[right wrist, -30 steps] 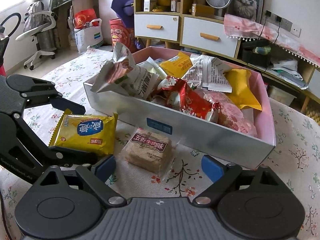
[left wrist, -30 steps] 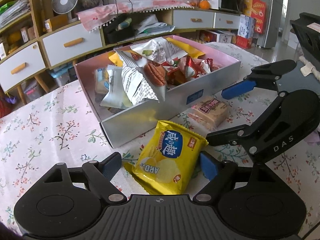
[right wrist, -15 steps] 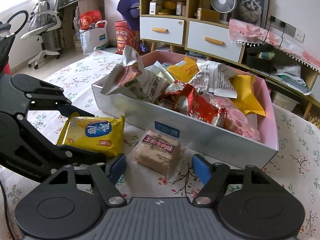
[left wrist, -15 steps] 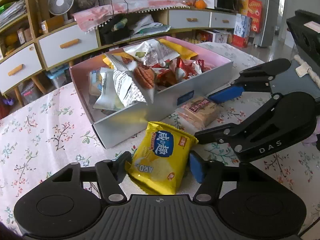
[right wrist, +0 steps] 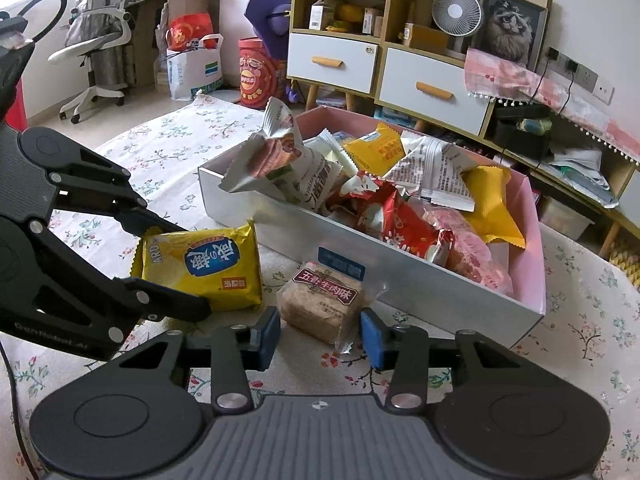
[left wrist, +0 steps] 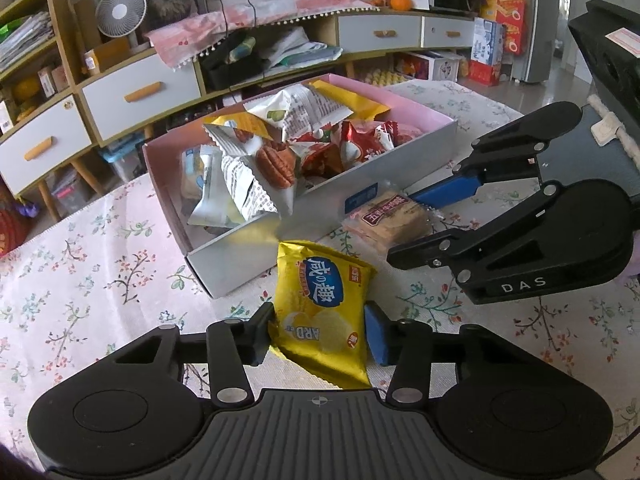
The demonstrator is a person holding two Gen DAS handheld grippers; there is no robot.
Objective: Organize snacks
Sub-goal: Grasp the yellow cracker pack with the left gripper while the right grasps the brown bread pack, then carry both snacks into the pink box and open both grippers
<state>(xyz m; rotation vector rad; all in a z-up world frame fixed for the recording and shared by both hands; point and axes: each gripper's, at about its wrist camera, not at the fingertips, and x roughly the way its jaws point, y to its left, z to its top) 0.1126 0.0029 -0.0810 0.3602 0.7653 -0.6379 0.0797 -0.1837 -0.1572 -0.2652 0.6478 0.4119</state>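
I see a desk (left wrist: 80, 264) with a flowery cloth on it. A long box (left wrist: 248, 256) with a silver wall and pink inside sits in the middle, and it is piled full of snack bags (left wrist: 280, 148).

Two snacks lie on the cloth just near the box. My left gripper (left wrist: 320, 330) has the yellow chip bag (left wrist: 326, 300) between its jaws. The jaws are closing, and both pads look like they touch the sides of the bag. My right gripper (right wrist: 320, 334) has the brown cracker pack (right wrist: 320, 300) between its jaws. Those jaws are closing too. The left pad is right at the pack, but I cannot tell if the right pad presses the pack or only the clear wrap.

The two grippers are close, side by side. In the right wrist view the left gripper's black fingers (right wrist: 160, 300) cross in front of the chip bag's near edge. The box wall stands right behind both snacks, so there is little room on the far side.

Behind the desk I see a cabinet (right wrist: 432, 88) with white drawers, a small fan (right wrist: 457, 12), a cat picture (right wrist: 508, 28) and a white chair (right wrist: 96, 40).

The bottom of the box is hidden under the pile. The near end of the chip bag is hidden under my left gripper's body. The words on the packs are hard for me to read.
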